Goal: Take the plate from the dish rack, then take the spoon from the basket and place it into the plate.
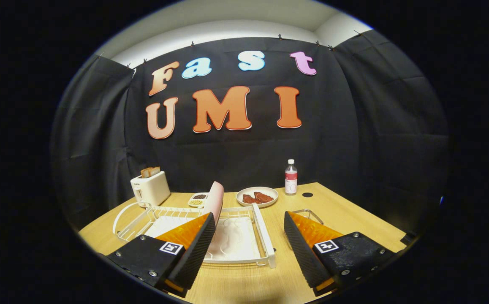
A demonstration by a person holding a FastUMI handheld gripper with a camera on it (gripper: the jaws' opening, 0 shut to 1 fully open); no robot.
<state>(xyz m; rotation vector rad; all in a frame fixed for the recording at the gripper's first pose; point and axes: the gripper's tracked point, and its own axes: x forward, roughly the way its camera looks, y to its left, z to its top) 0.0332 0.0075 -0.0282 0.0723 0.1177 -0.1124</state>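
Plate (215, 199) pink, standing on edge in the dish rack (265, 238), upright with a slight lean, just beyond the tip of the left finger; rack is white wire over a white drip tray, sitting on the wooden table (354, 215); its far-left end has a curved wire loop; gripper (248, 242) fingers spread wide, nothing between them, no contact with plate or rack that I can see; left finger (194, 249) overlaps the rack's near-left part in view, right finger (301, 249) sits to the right of the rack's right rail; ribbed black pads face each other, orange bodies behind, square marker tags on both black mounts; basket (310, 214) partly visible just behind the right finger's tip, mostly hidden, so cannot tell the spoon's position; further back: white toaster (150, 188) with two bread slices in its slots, left of the rack; small divided dish (198, 199) with dark and light bits, just left of the plate; round plate of reddish food (256, 196) behind the rack; bottle (291, 177) with white cap and a red label, right of that; small dark hole (307, 195) in the tabletop near the bottle.
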